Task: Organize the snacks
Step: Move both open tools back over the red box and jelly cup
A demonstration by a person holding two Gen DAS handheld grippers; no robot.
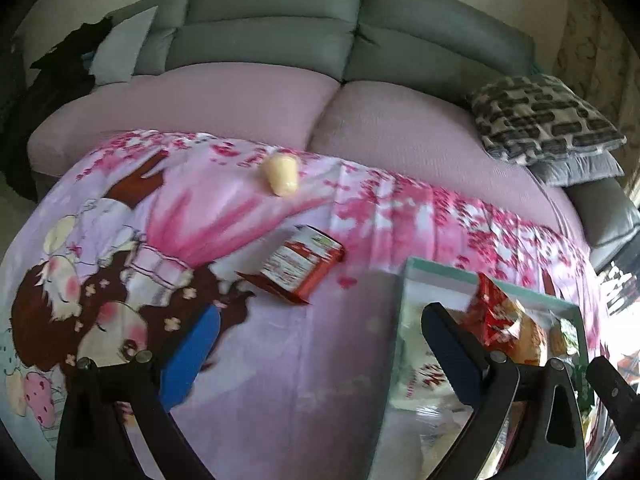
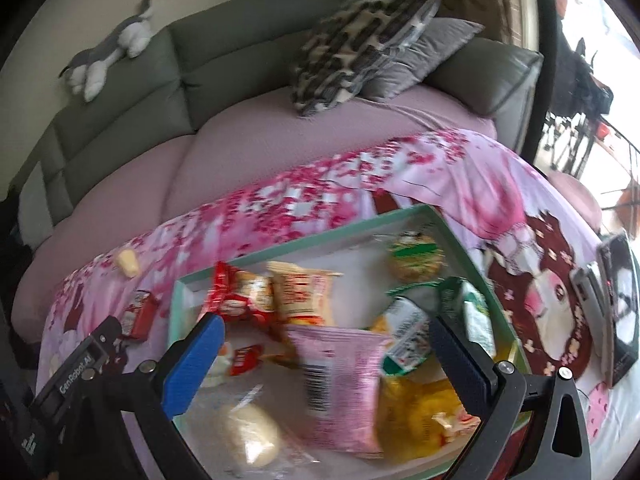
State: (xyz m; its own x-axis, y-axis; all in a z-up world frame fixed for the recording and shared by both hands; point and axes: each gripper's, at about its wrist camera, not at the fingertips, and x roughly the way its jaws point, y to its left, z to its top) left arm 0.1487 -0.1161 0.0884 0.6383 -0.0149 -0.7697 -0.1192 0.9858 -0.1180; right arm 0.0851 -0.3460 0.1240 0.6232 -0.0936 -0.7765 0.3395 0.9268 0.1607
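A green-rimmed tray (image 2: 304, 240) on the pink printed cloth holds several snack packets, among them a pink packet (image 2: 340, 384) and a red packet (image 2: 236, 300). The tray shows at the right of the left wrist view (image 1: 440, 270). A red snack box (image 1: 298, 266) lies open on the cloth left of the tray; it also shows in the right wrist view (image 2: 138, 316). A pale yellow snack (image 1: 280, 176) lies farther back on the cloth. My left gripper (image 1: 320, 356) is open and empty above the cloth. My right gripper (image 2: 324, 344) is open above the tray, with the pink packet between its fingers, not clamped.
A grey sofa (image 1: 276, 32) with a pink cover stands behind the cloth. Patterned cushions (image 1: 540, 120) lie at its right end. A plush toy (image 2: 112, 48) lies on the sofa back. Dark devices (image 2: 616, 304) rest on the cloth right of the tray.
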